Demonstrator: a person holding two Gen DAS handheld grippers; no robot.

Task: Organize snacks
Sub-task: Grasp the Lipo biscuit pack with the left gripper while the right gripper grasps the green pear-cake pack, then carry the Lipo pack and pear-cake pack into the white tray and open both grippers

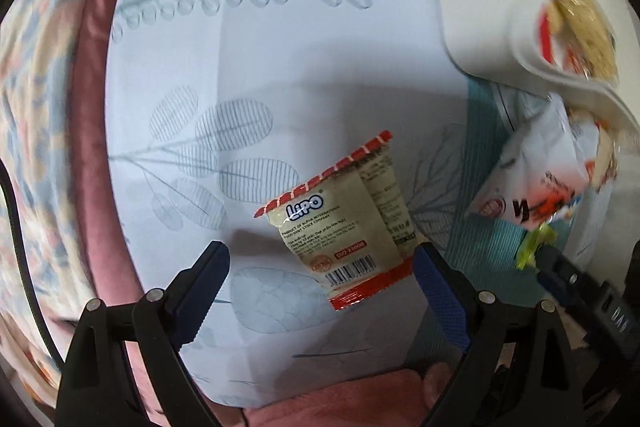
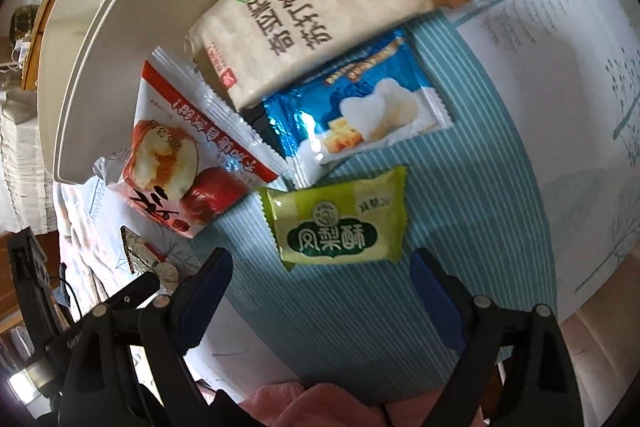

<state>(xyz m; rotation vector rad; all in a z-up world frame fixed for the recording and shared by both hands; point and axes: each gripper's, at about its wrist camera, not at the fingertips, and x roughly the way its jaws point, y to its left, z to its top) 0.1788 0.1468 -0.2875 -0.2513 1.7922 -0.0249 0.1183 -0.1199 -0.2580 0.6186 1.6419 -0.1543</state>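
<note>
Lipo packet (image 1: 344, 215) near white bin (image 1: 500, 39); blue packet (image 2: 360, 111) beyond green packet (image 2: 336, 223).

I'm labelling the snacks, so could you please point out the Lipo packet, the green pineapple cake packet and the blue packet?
Lipo packet (image 1: 340, 223), left wrist view, printed beige face.
Green pineapple cake packet (image 2: 334, 219), right wrist view, front label.
Blue packet (image 2: 356, 107), right wrist view, picture side.

A leaf-print cloth (image 1: 320, 75) carries a Lipo packet (image 1: 344, 223); a green packet (image 2: 336, 223) and a blue packet (image 2: 360, 107) lie on its striped part.
</note>
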